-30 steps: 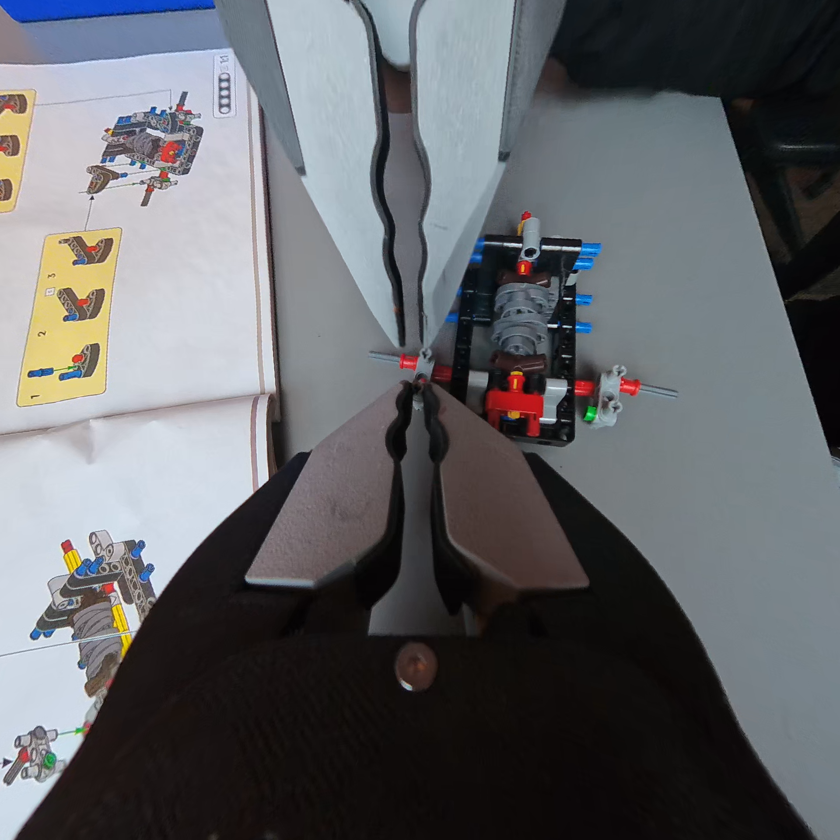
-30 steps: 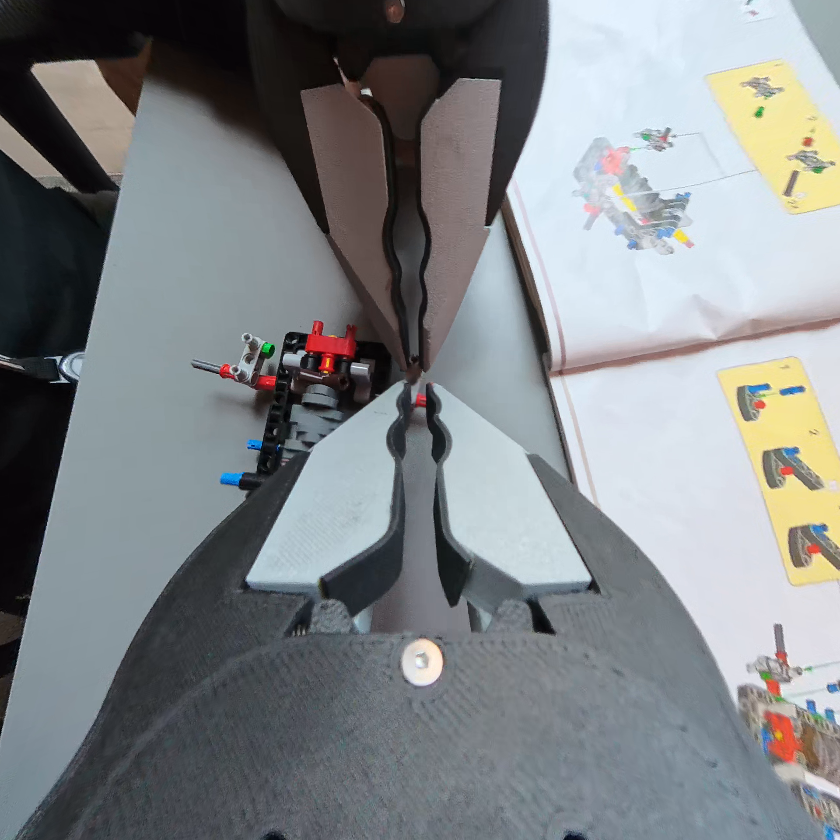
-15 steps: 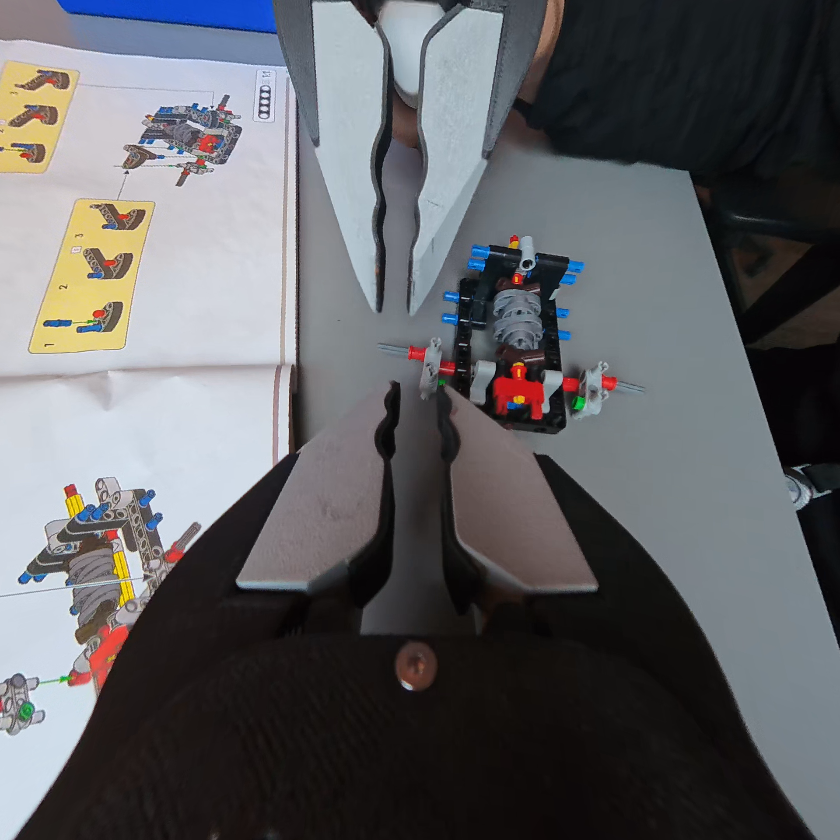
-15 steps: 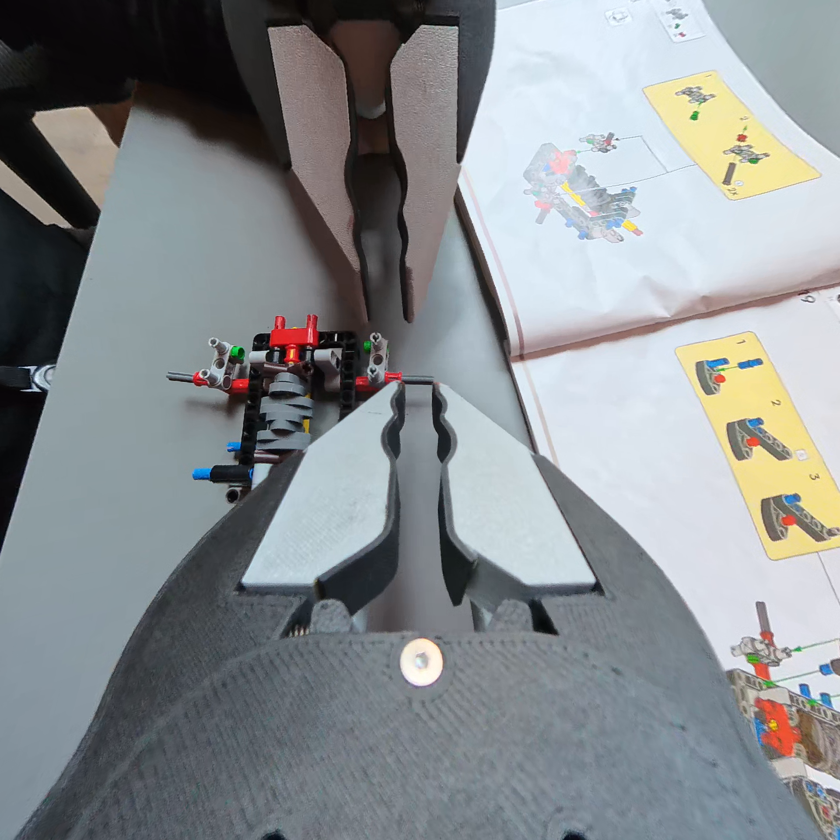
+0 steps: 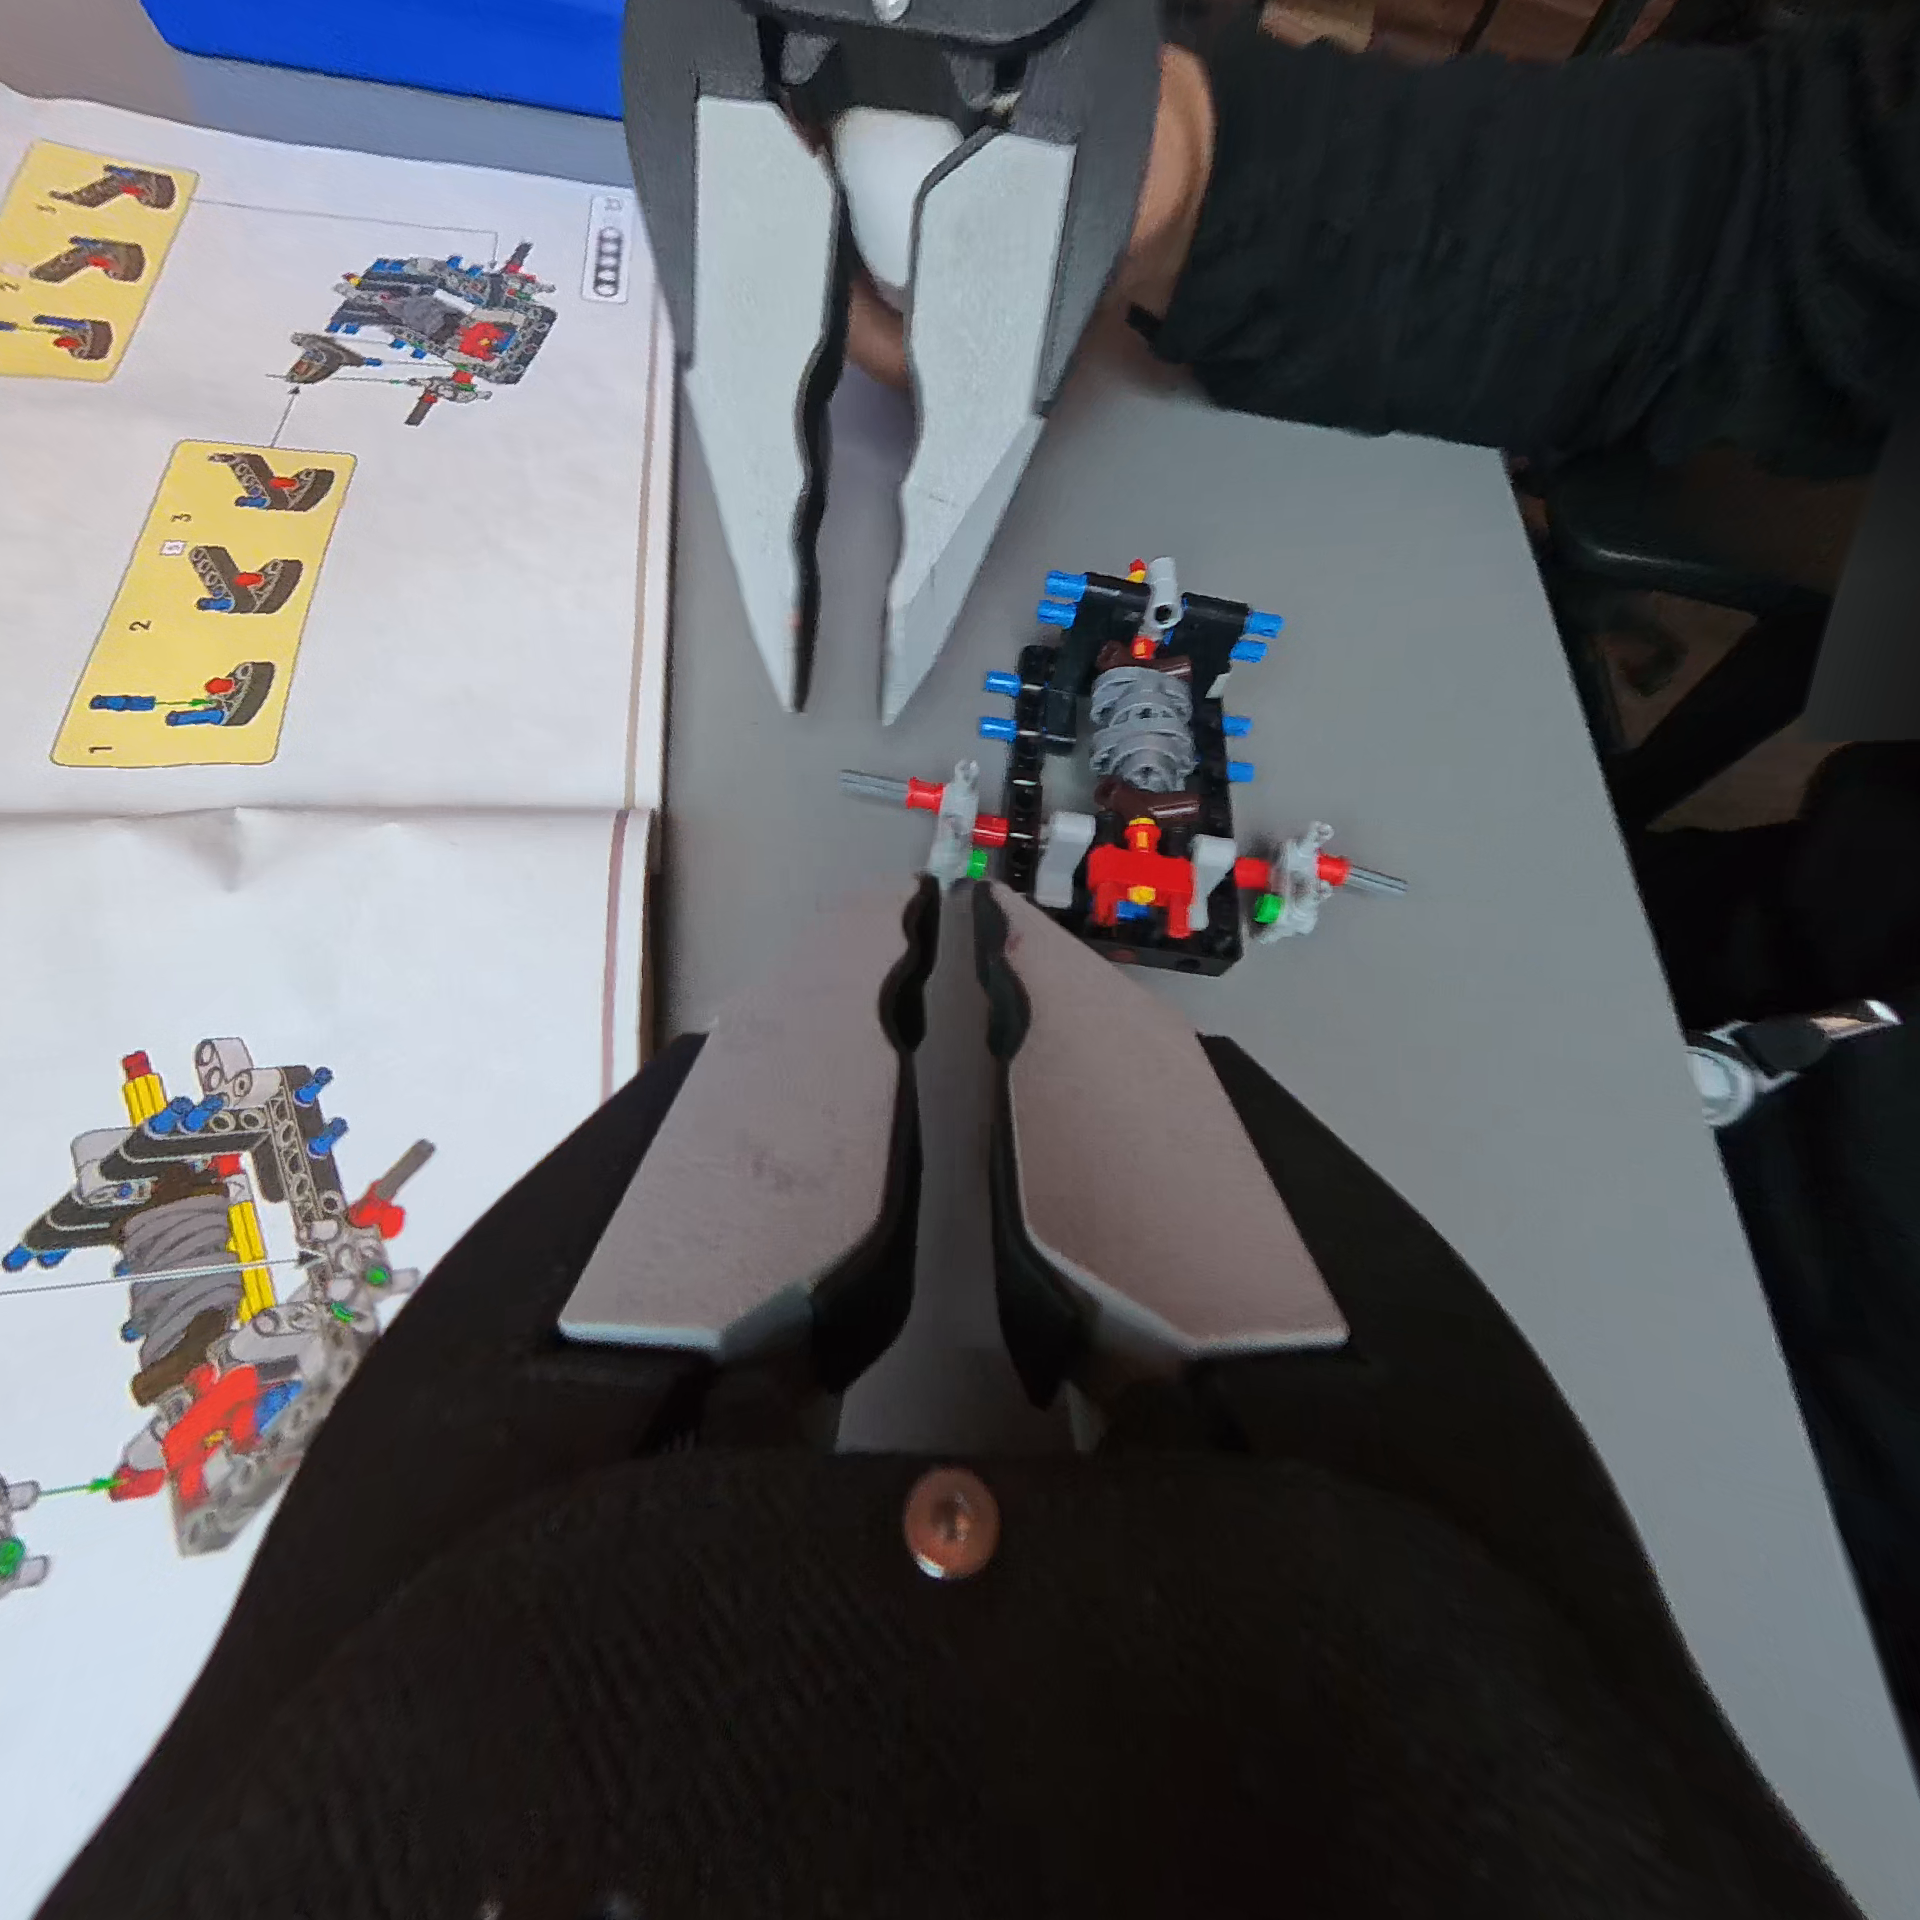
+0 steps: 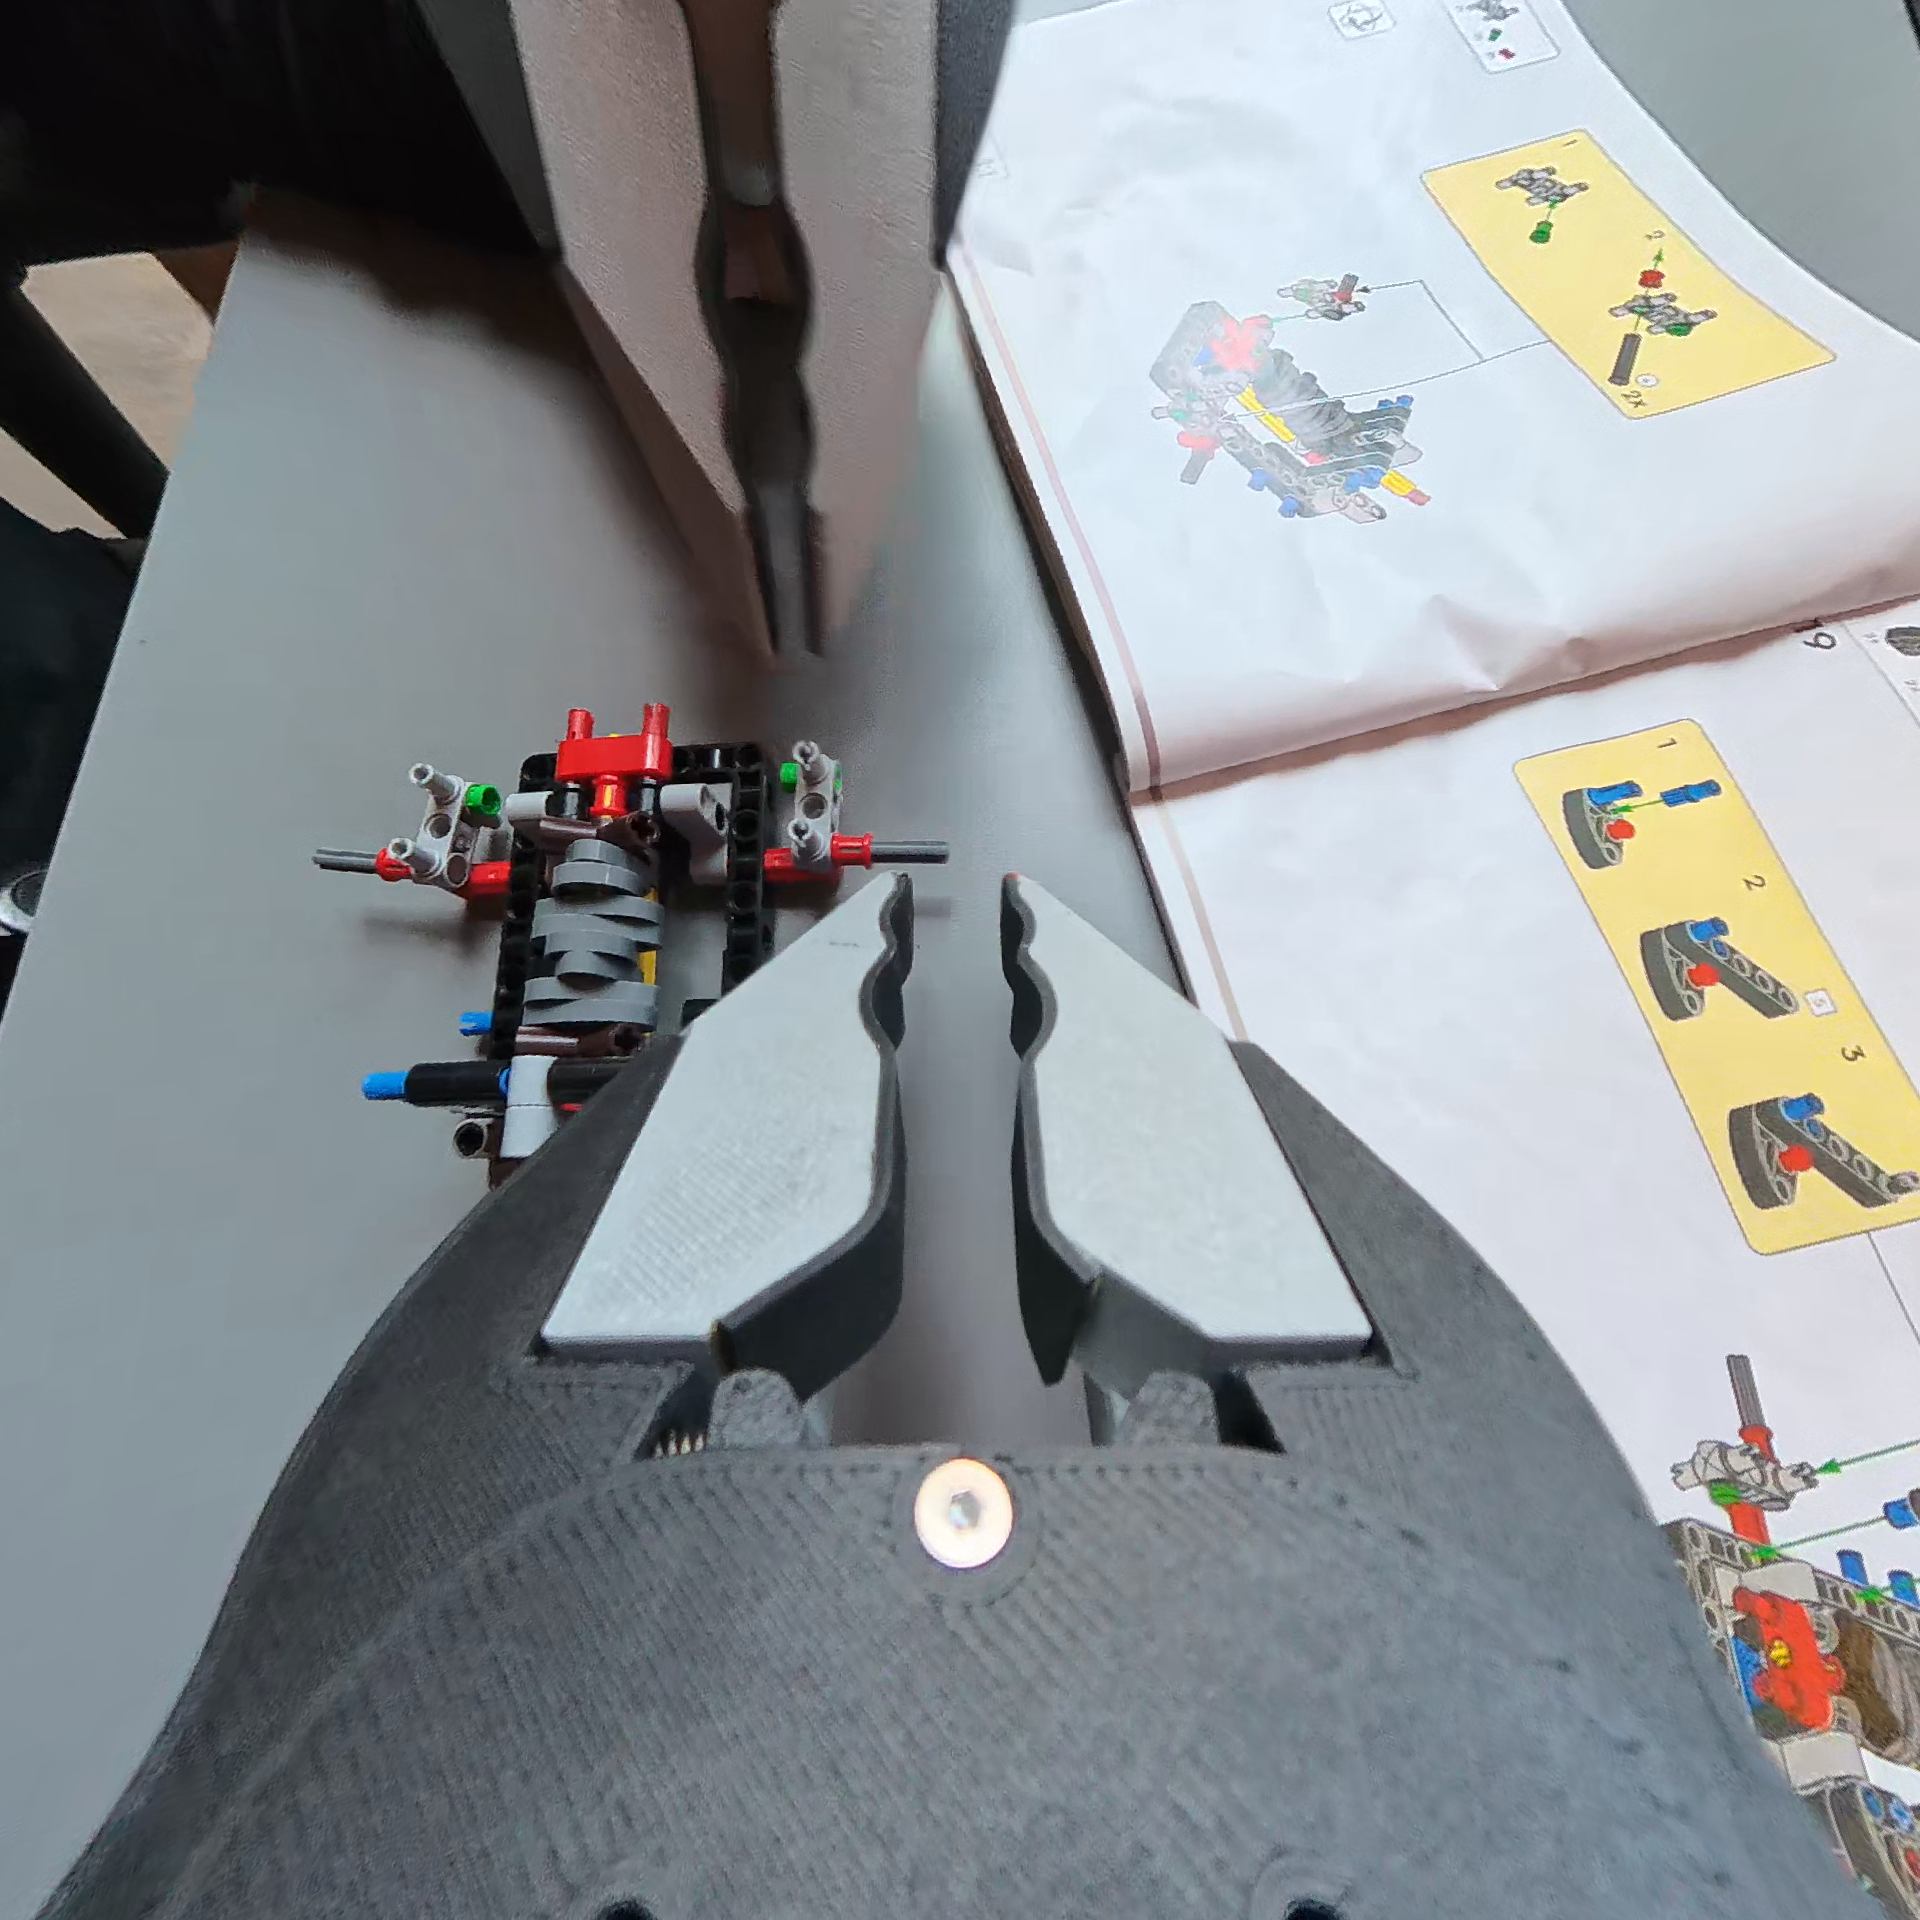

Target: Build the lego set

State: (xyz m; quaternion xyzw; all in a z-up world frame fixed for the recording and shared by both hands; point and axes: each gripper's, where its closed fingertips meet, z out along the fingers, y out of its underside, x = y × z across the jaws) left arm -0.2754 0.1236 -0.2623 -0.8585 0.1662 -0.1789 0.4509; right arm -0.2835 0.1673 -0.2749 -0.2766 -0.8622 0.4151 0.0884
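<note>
The lego model point(image 5: 1127, 769) is a black frame with grey gears, a red block, blue pins and an axle with a grey connector at each end. It lies flat on the grey table point(image 5: 1403, 1143) and also shows in the right wrist view point(image 6: 623, 914). My left gripper point(image 5: 953, 891) is empty, its jaws drawn to a narrow slit just short of the model's left connector point(image 5: 961, 821). It shows blurred and apart from the model in the right wrist view point(image 6: 795, 639). My right gripper point(image 6: 956, 883) is open and empty beside the axle end point(image 6: 909, 854). It also shows in the left wrist view point(image 5: 844, 712).
An open instruction booklet point(image 5: 312, 623) lies left of the model and shows on the right in the right wrist view point(image 6: 1455, 831). A blue box point(image 5: 395, 42) stands at the far left. A person's black sleeve point(image 5: 1507, 260) reaches in. The table edge point(image 5: 1621, 831) runs close to the model. The left gripper's tips are roughly 5 cm from the right gripper's.
Both grippers were pinched on the model's left axle connector, then let go and drew back. My left gripper's jaws have since narrowed again. The model stays on the table.
</note>
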